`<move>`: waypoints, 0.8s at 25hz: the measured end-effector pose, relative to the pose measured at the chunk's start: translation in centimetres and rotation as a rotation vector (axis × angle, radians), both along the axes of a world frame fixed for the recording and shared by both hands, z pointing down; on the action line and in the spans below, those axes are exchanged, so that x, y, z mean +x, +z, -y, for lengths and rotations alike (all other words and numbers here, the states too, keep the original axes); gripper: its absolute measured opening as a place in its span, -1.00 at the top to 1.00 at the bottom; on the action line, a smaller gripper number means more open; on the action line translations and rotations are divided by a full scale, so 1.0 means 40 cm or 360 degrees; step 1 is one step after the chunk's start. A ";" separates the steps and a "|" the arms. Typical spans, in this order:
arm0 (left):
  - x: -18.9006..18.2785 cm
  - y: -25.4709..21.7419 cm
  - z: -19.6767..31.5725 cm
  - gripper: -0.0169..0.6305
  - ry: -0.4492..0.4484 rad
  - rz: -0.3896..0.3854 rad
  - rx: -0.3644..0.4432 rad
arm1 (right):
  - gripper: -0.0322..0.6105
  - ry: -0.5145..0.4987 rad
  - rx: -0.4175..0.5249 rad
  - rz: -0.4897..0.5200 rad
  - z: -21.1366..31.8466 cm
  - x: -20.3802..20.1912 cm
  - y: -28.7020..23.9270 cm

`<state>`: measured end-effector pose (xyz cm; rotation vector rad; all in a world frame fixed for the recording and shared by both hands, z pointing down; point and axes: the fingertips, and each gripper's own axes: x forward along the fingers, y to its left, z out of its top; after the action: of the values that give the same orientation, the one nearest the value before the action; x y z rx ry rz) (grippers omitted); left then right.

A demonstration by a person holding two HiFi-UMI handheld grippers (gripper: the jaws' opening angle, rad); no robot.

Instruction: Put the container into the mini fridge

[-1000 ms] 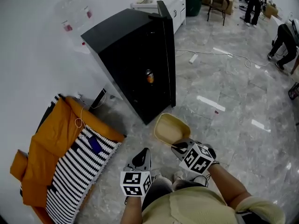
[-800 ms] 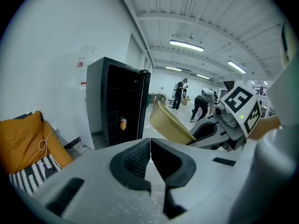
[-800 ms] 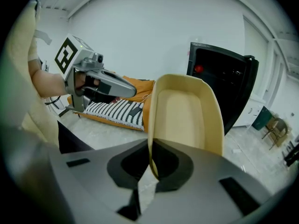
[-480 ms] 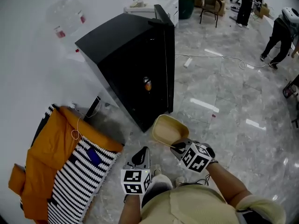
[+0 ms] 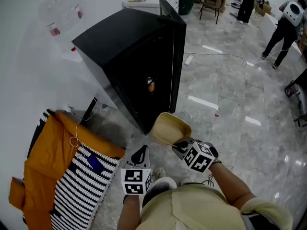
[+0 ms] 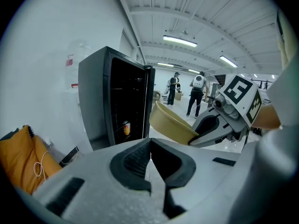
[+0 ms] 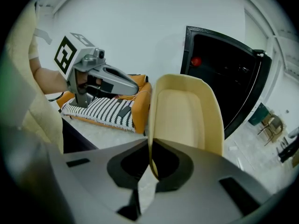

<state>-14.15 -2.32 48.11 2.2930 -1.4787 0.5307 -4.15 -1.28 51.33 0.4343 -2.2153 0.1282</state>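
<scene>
A beige, empty, open container [image 5: 171, 129] hangs in front of the black mini fridge [image 5: 129, 56], whose door [image 5: 175, 56] stands open. My right gripper [image 5: 178, 146] is shut on the container's near rim [image 7: 150, 171]; the tub [image 7: 184, 115] fills the right gripper view. My left gripper [image 5: 140, 155] is shut on nothing, low and left of the container [image 6: 170, 122]. Inside the dark fridge [image 6: 124, 106] stands an orange can [image 5: 150, 84], also visible as a can [image 6: 125, 127] in the left gripper view.
An orange cloth [image 5: 50, 152] and a black-and-white striped cloth [image 5: 79, 181] lie on the floor to the left, by the white wall. A cable [image 5: 216, 54] runs over the grey marble floor. People [image 5: 283, 28] and a chair [image 5: 208, 1] are far back.
The container and my right gripper have edged a little closer to the fridge opening. The left gripper has stayed shut and low.
</scene>
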 end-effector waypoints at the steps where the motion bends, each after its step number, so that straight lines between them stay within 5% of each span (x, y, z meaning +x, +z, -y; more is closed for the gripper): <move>1: -0.011 -0.001 0.007 0.88 -0.0002 -0.0007 0.0002 | 0.81 0.0008 -0.0003 -0.0004 0.004 -0.007 0.000; 20: -0.131 0.019 0.070 0.88 0.0045 -0.0007 0.0015 | 0.81 0.0107 -0.0069 -0.0096 0.088 -0.079 0.051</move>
<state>-19.40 -5.13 48.87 2.3240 -1.4519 0.5268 -7.32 -4.82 53.37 0.4830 -2.1355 0.1961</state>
